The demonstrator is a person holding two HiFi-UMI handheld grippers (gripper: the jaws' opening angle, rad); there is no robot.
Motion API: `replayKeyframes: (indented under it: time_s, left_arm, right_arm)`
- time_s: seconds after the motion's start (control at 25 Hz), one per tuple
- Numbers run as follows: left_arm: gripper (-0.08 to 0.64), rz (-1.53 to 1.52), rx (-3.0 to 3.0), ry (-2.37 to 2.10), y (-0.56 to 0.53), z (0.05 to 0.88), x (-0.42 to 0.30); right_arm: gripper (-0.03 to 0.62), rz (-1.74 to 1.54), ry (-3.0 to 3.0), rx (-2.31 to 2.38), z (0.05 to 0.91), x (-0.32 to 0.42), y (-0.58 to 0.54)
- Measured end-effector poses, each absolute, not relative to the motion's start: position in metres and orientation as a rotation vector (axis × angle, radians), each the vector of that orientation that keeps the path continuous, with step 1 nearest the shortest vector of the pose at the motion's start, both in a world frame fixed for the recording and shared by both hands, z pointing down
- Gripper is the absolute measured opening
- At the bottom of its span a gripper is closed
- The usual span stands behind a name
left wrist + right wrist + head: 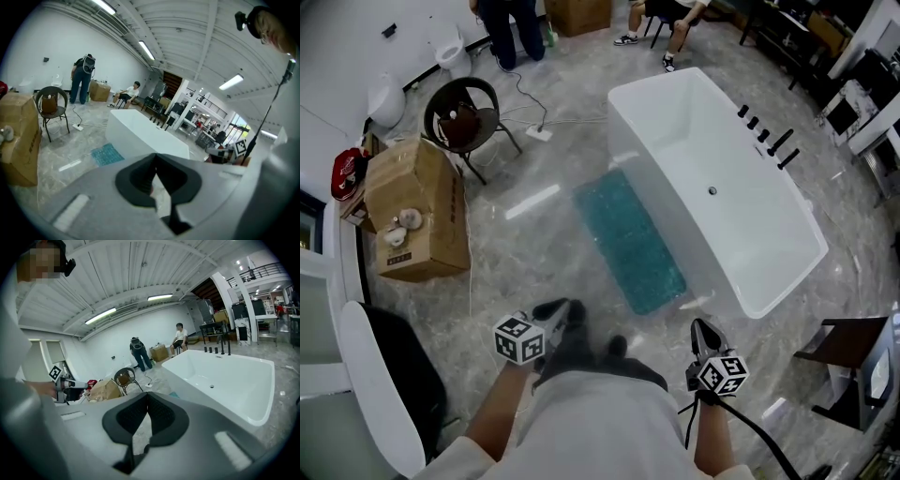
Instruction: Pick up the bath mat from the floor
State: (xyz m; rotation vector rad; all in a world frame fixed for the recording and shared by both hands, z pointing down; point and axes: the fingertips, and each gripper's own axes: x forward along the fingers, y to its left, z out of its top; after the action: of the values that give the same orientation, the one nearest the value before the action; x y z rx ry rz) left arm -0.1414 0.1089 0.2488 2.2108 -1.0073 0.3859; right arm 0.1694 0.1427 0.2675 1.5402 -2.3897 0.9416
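A: Head view, item one: grey marble floor (525,253). Bath mat (628,242), teal, lying flat with its long edge against the bathtub (722,169), where feet land stepping out.
B: Claws?
A: Left claw (572,309) and right claw (702,328), held low, well apart from the mat.
B: Left gripper view?
A: Jaws pressed together, empty; mat ahead.
B: Right gripper view?
A: Same: closed on nothing, probably just for the approach.

marble floor (525,272), white bathtub (722,187) – black chair (469,117)
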Motion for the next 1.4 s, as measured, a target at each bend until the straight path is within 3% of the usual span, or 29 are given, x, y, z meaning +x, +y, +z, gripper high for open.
replayKeyframes:
  time_s: [0.8,1.4]
  left_arm:
    - [-0.002,0.359,2.26,-0.785,-0.039,0.28,-0.199]
    - [-0.002,0.428,2.174,-0.713,-0.065,0.365,-0.16]
  right_arm:
    - [0.006,1.034,-2.204,1.763,0.303,0.092,0.059]
    - [0.006,1.151,-2.176,1.712,0.376,0.101,0.026]
